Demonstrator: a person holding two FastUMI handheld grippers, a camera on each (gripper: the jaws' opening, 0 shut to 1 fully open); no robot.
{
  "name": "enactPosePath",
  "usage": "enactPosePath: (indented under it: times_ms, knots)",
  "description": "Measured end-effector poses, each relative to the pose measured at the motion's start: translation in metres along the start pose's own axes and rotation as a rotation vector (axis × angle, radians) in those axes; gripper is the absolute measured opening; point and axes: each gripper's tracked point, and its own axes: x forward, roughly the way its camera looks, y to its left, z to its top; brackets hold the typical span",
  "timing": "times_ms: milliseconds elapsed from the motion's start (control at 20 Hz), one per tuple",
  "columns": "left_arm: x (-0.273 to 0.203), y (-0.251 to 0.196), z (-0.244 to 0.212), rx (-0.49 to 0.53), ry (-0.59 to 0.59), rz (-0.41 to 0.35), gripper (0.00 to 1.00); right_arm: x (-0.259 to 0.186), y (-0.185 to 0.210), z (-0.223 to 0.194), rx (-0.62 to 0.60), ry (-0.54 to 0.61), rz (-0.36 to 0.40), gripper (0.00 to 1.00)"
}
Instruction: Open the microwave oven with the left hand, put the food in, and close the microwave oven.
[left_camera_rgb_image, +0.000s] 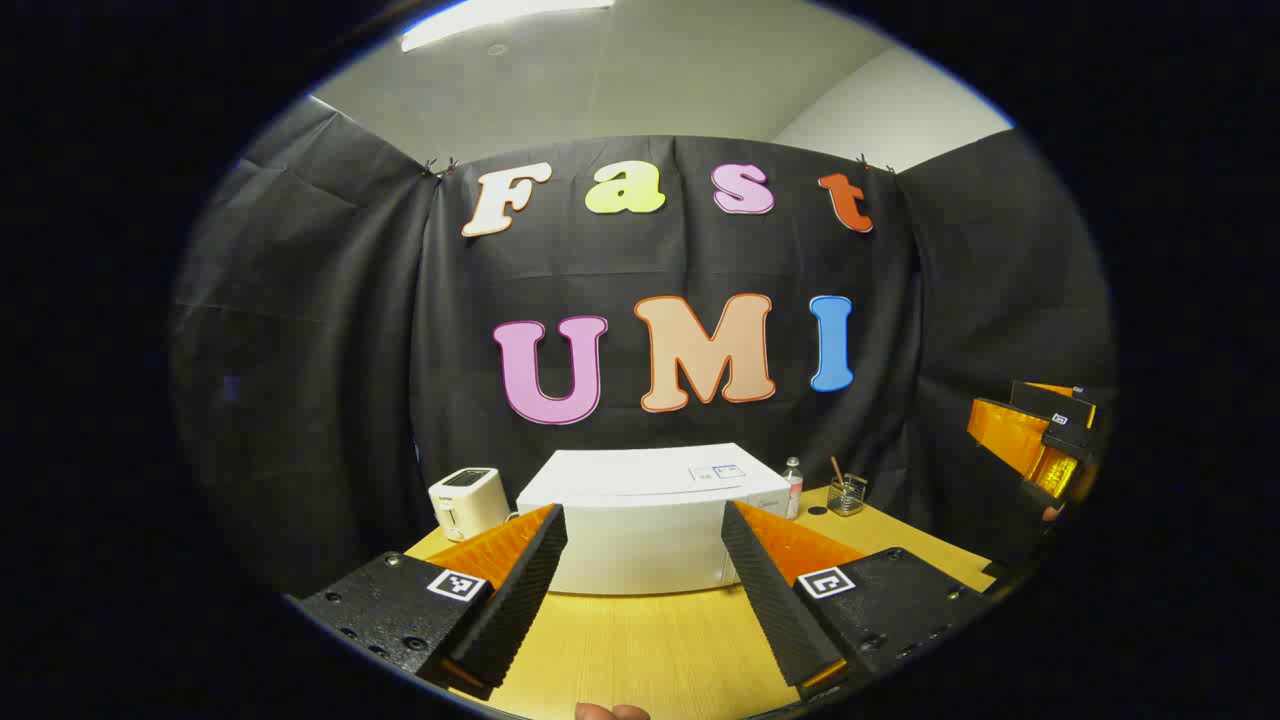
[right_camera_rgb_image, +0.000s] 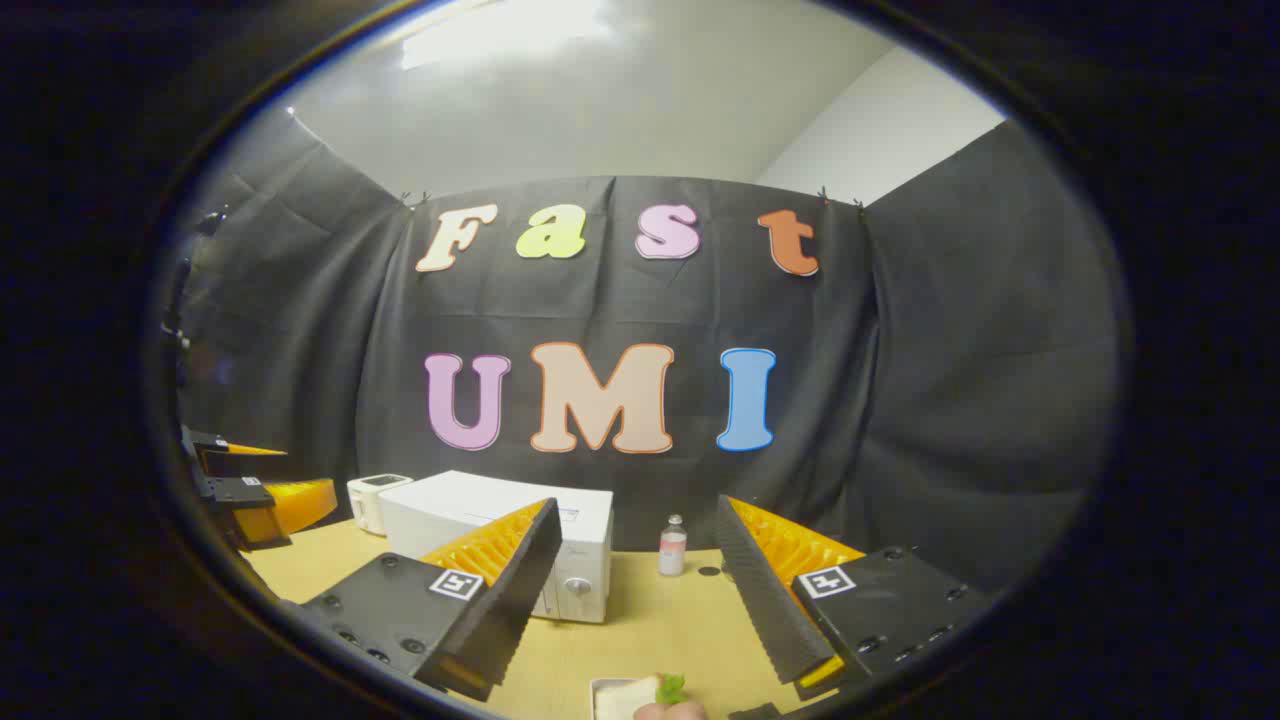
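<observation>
A white microwave oven sits upright on a yellow wooden worktop, close to the black cloth wall behind it. Its door is shut. In the left gripper view it is seen front-on, its flat top bearing a small label toward 2 o'clock. In the right gripper view the microwave oven is seen from an angle, showing two round knobs one above the other on the right end of its front. The food lies at 6 o'clock in that view, at the near edge of the worktop: a pale slice with a green leaf on a small white dish, well apart from the oven.
</observation>
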Motion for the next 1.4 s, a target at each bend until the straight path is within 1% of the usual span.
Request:
enactPosePath:
  times_ms: [250, 450, 600, 850, 1150, 1400]
  knots:
    - [0.008, -0.004, -0.002, -0.002, 0.011, 0.005, 0.98, 0.005, -0.001, 0.003, 0.001, -0.003, 0.02, 0.96]
    - [0.011, -0.005, -0.007, 0.013, 0.03, 0.005, 0.97, 0.009, -0.004, 0.0, -0.008, 0.005, 0.026, 0.96]
    - [0.011, -0.007, -0.011, -0.005, 0.039, 0.0, 0.98, 0.009, -0.006, -0.003, -0.015, 0.003, 0.019, 0.96]
    - [0.017, -0.011, -0.016, -0.001, 0.043, -0.004, 0.97, 0.012, -0.003, -0.004, -0.027, 0.001, 0.031, 0.96]
    - [0.042, -0.031, -0.032, 0.0, 0.056, -0.029, 0.98, 0.016, -0.015, -0.004, -0.037, -0.001, 0.019, 0.96]
    - [0.077, -0.06, -0.062, 0.013, 0.071, -0.061, 0.98, 0.021, -0.033, -0.008, -0.061, 0.004, 0.005, 0.96]
